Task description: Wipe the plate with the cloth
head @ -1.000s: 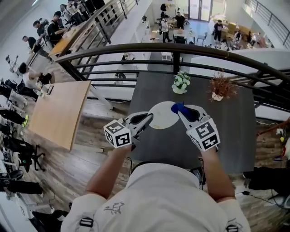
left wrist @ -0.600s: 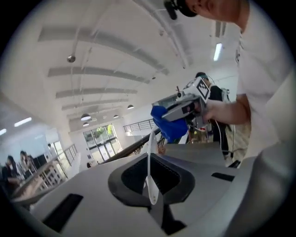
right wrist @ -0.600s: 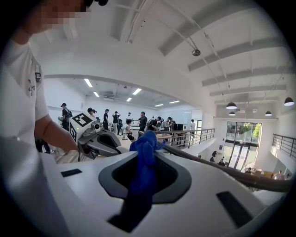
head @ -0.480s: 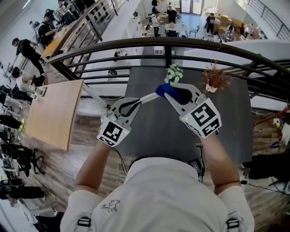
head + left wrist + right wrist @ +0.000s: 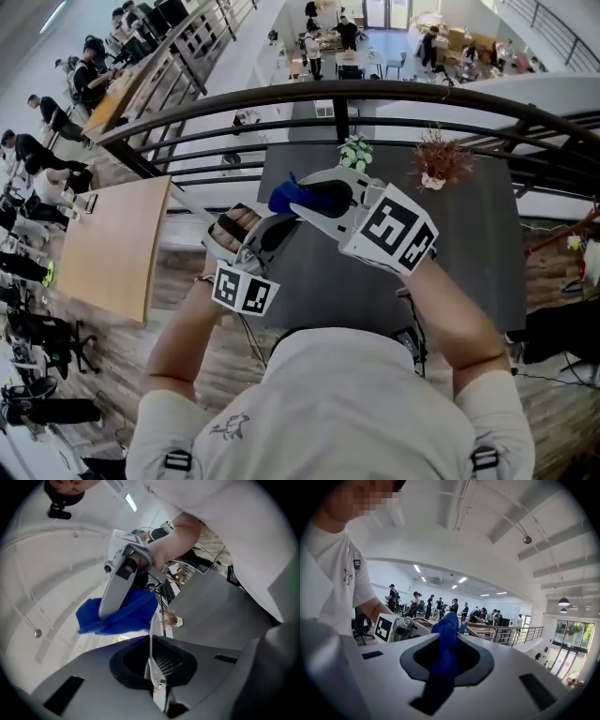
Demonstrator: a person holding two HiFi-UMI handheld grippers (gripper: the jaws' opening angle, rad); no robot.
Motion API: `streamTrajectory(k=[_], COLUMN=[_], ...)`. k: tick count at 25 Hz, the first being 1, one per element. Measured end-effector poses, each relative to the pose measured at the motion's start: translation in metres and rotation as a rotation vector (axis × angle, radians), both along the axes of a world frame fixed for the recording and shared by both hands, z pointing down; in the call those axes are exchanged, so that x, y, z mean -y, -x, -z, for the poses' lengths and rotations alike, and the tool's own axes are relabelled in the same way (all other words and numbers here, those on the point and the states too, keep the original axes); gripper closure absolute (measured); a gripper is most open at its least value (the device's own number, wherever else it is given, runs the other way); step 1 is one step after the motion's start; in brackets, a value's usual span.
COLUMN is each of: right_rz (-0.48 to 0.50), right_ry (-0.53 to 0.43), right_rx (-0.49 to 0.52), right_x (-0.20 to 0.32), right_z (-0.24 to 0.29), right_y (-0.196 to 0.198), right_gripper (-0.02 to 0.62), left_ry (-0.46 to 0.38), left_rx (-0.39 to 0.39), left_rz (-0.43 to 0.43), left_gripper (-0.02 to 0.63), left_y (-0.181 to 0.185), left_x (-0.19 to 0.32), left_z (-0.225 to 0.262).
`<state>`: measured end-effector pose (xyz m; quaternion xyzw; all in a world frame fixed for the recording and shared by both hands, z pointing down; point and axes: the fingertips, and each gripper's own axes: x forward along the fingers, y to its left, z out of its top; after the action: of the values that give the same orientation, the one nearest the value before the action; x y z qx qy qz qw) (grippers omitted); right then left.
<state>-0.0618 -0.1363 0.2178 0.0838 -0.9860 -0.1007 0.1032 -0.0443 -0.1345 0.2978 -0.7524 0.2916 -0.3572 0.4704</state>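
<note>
My left gripper [image 5: 267, 225] is shut on the rim of the white plate [image 5: 151, 634] and holds it in the air on edge. In the left gripper view the plate shows only as a thin white line between the jaws. In the head view my right gripper hides most of it. My right gripper [image 5: 314, 199] is shut on the blue cloth [image 5: 292, 197], which bunches out past its fingertips. The cloth [image 5: 119, 616] hangs just left of the plate's edge; I cannot tell whether they touch. From the right gripper view the cloth [image 5: 445, 667] fills the gap between the jaws.
The dark grey table [image 5: 469, 244] lies below both grippers. A small pot of white flowers [image 5: 354, 152] and a dried bouquet [image 5: 439, 159] stand at its far edge. Behind them runs a black railing [image 5: 375, 94] over a lower floor with people.
Both grippers have risen off the table. The plate has gone from lying flat to standing on edge as the left gripper rolled. The right gripper has carried the cloth up and leftwards to the plate.
</note>
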Motion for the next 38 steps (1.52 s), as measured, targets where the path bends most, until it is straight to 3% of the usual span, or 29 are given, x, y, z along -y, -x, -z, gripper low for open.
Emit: streamTrajectory(k=[6,9,14,19,23,29,34,38], right_rz=[0.059,0.036,0.063,0.053,0.036,0.114,0.166,0.215], right_ry=[0.106,0.159,0.378,0.486,0.521,0.521,0.424,0.401], right_rx=[0.066,0.039,-0.083,-0.178,-0.206,-0.261,-0.273,-0.23], right_x=[0.0,0.015,0.048,0.067,0.078,0.066,0.046,0.025], right_z=[-0.012,-0.023,-0.059,-0.087,-0.096,-0.093,-0.065,-0.043], right_y=[-0.023,-0.042,-0.066,-0.077,-0.073,-0.044,-0.024,-0.018], right_gripper=[0.528,0.528,0.528,0.528,0.528,0.528,0.528,0.528], left_ry=[-0.173,-0.179,-0.172,-0.157,-0.165,-0.184,-0.184,-0.172], left_rx=[0.112,0.107,0.118,0.081,0.076,0.115,0.143,0.137], left_rz=[-0.063,-0.097,-0.203,-0.268,-0.329,-0.407,-0.406,-0.37], left_gripper=[0.588,0.588,0.588,0.583,0.583,0.583,0.583,0.583], left_y=[-0.012,-0.007,-0.022,-0.043,-0.06,-0.087,-0.087,-0.077], left_x=[-0.01,-0.016,-0.033,-0.045,-0.058,-0.074,-0.065,-0.05], left_z=[0.023,0.032,0.032,0.033,0.033,0.027,0.022,0.02])
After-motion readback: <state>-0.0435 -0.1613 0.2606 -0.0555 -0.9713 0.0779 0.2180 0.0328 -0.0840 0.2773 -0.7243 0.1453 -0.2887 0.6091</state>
